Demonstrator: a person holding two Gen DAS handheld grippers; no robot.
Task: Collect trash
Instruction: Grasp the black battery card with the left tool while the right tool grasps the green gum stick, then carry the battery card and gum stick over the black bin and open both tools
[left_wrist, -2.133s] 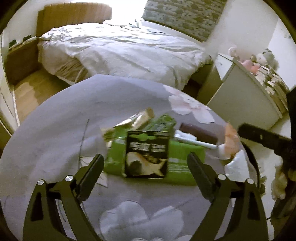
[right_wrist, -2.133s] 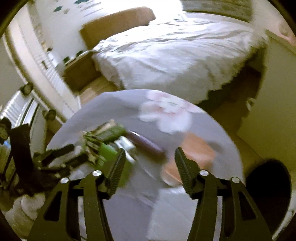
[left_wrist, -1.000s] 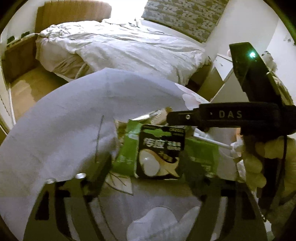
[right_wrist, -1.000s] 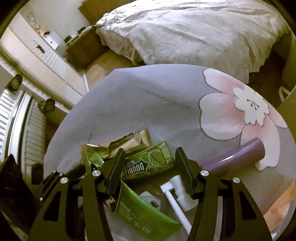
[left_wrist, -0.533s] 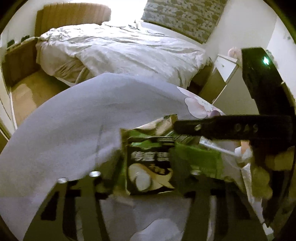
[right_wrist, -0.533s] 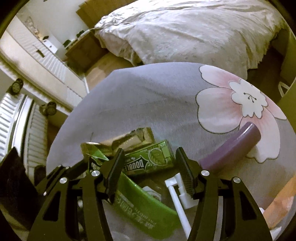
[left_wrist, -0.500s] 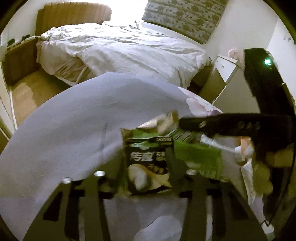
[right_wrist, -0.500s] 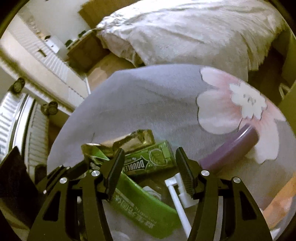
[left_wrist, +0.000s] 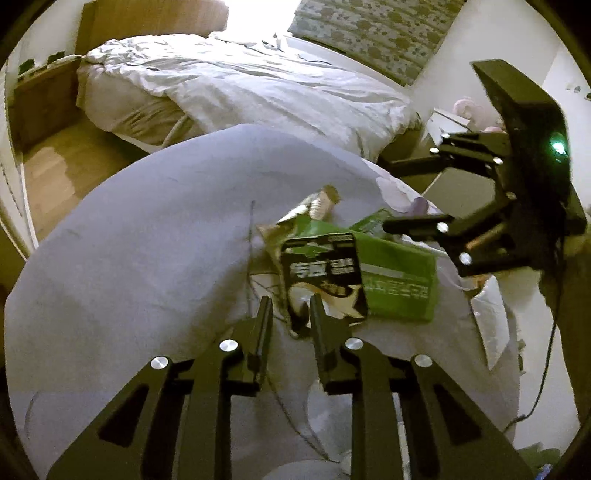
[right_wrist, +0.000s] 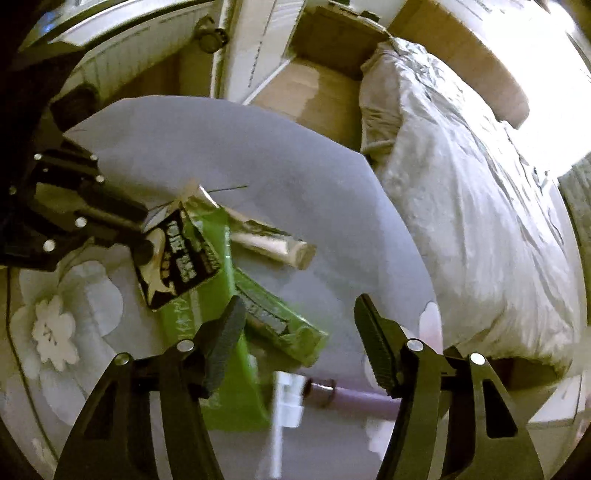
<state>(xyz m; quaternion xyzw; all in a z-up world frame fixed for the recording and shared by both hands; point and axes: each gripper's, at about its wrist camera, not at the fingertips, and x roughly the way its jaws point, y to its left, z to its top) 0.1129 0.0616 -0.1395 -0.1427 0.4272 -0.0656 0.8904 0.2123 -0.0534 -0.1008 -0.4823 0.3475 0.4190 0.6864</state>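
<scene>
A black snack packet (left_wrist: 323, 275) lies on top of a green wrapper (left_wrist: 397, 275) on the grey flowered tablecloth (left_wrist: 147, 258). My left gripper (left_wrist: 290, 314) is shut on the near edge of the black packet; it also shows in the right wrist view (right_wrist: 138, 240). My right gripper (right_wrist: 299, 325) is open above a green gum pack (right_wrist: 280, 321) and shows in the left wrist view (left_wrist: 399, 195), hovering over the pile. A gold foil wrapper (right_wrist: 269, 242) and a purple tube (right_wrist: 354, 398) lie beside them.
A white pump piece (right_wrist: 288, 402) lies near the purple tube. White tissue (left_wrist: 487, 321) sits at the table's right edge. A bed with a white duvet (left_wrist: 240, 85) stands beyond the table. A white cabinet (left_wrist: 454, 122) is at the right.
My left gripper has closed from open onto the black packet's near edge. My right gripper has swung over the pile, staying open.
</scene>
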